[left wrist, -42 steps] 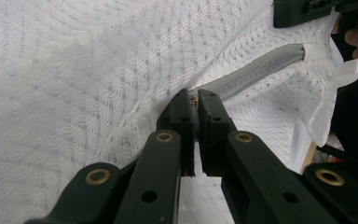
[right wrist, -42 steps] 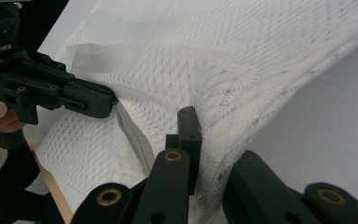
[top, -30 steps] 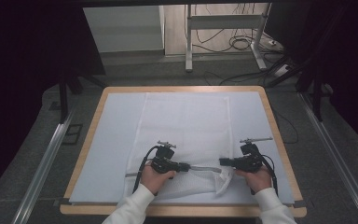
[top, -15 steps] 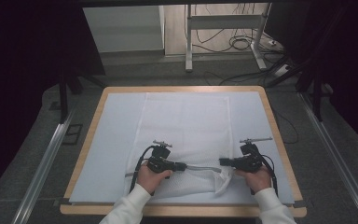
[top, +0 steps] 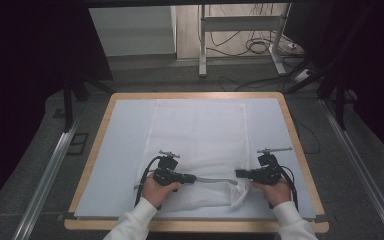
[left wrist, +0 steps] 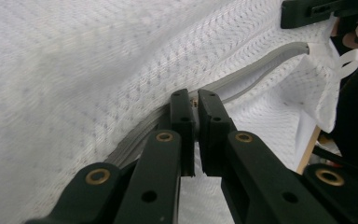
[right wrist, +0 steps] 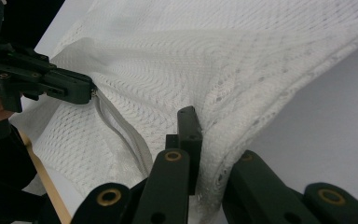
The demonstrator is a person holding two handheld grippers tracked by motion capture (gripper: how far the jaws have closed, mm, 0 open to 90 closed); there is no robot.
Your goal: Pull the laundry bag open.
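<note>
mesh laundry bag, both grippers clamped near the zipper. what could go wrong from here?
1. The left gripper pinches the small zipper pull only at the jaw tips; it could slip off under tension.
2. The right gripper holds bunched fabric of the mesh bag; if that fabric slides, the grey zipper may buckle and jam.
3. The bag's near edge lies close to the table's wooden rim; pulling could drag it over.

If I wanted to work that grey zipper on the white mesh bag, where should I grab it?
Grip the small zipper pull, as the left gripper does, coming in along the line of the grey zipper: it is the only raised part. The right gripper pinches the mesh bag at its corner, which looks to keep the zipper taut.
</note>
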